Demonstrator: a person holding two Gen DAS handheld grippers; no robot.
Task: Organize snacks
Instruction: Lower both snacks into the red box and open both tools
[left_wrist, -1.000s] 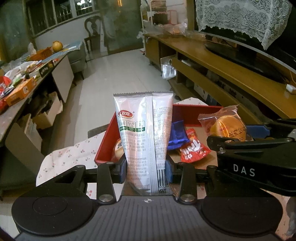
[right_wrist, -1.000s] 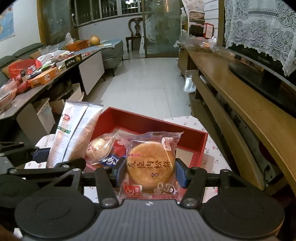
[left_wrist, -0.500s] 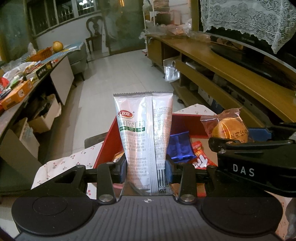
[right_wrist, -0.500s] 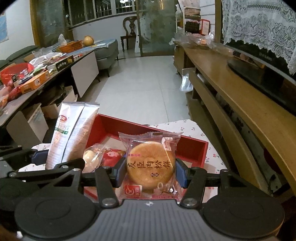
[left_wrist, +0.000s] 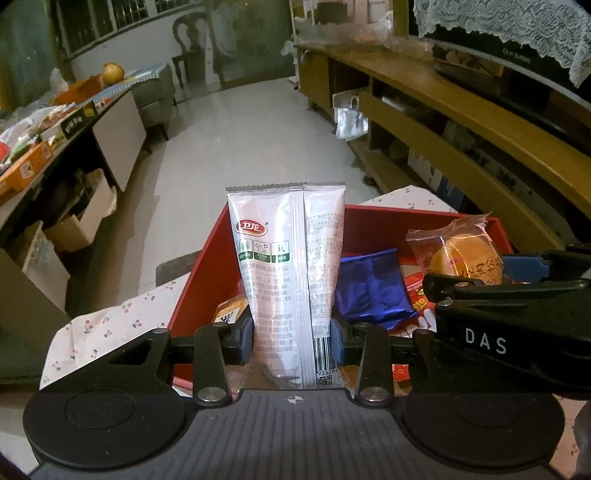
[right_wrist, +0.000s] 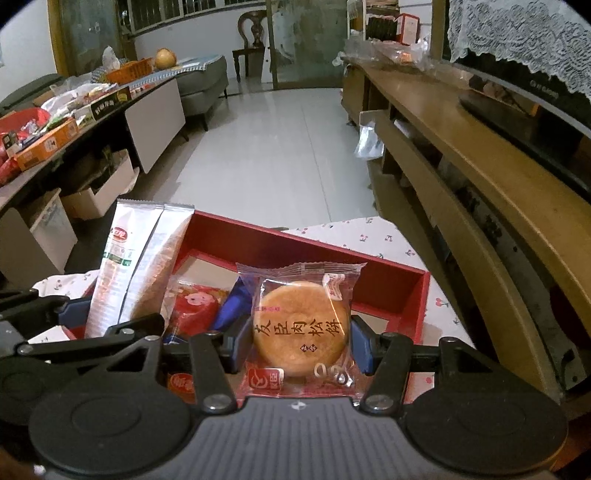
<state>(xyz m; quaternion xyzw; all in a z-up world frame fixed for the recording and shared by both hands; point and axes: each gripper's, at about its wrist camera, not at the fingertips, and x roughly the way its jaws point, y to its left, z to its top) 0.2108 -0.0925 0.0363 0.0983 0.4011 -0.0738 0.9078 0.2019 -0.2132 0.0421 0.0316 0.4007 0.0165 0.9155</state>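
Left hand-held gripper (left_wrist: 292, 341): jaws narrowed, clenched on silver snack pouch (left_wrist: 288, 266), long axis upright, sealed end up, above the red tray (left_wrist: 413, 214). Right hand-held gripper (right_wrist: 295, 349): jaws wider, clenched on round wrapped pastry (right_wrist: 301, 328), face toward the camera, also over the tray.

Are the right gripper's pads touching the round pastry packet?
Touching. The right wrist view shows the right gripper with both blue pads pressed against the sides of the round pastry packet, held upright above the red box.
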